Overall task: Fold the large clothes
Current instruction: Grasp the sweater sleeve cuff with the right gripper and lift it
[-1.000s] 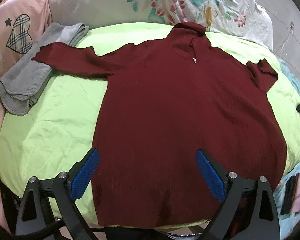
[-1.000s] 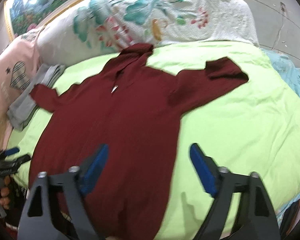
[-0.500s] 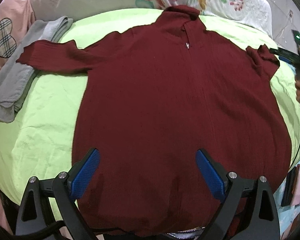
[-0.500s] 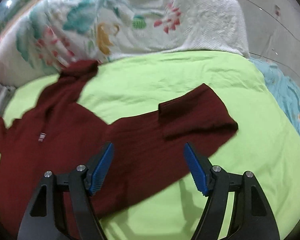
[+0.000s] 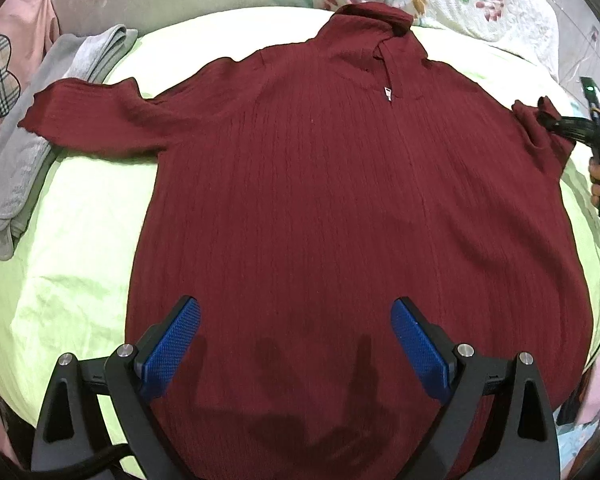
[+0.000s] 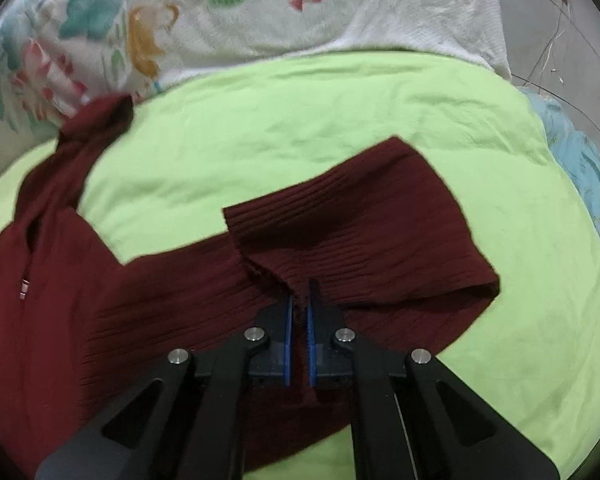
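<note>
A dark red ribbed sweater lies flat, front up, on a lime green sheet. Its left sleeve stretches out toward the left. My left gripper is open and empty, hovering above the sweater's lower hem. My right gripper is shut on the folded-back right sleeve, pinching a ridge of its fabric. The right gripper also shows in the left wrist view at the sleeve's end. The collar lies at the far left of the right wrist view.
A folded grey garment lies at the left edge of the sheet, under the left cuff. A floral cover lies behind the collar. A pink cloth with a plaid heart is at far left. A light blue cloth is at right.
My right gripper has moved in to the right sleeve and shut on its fabric. My left gripper has drifted forward over the sweater's hem and stayed open.
</note>
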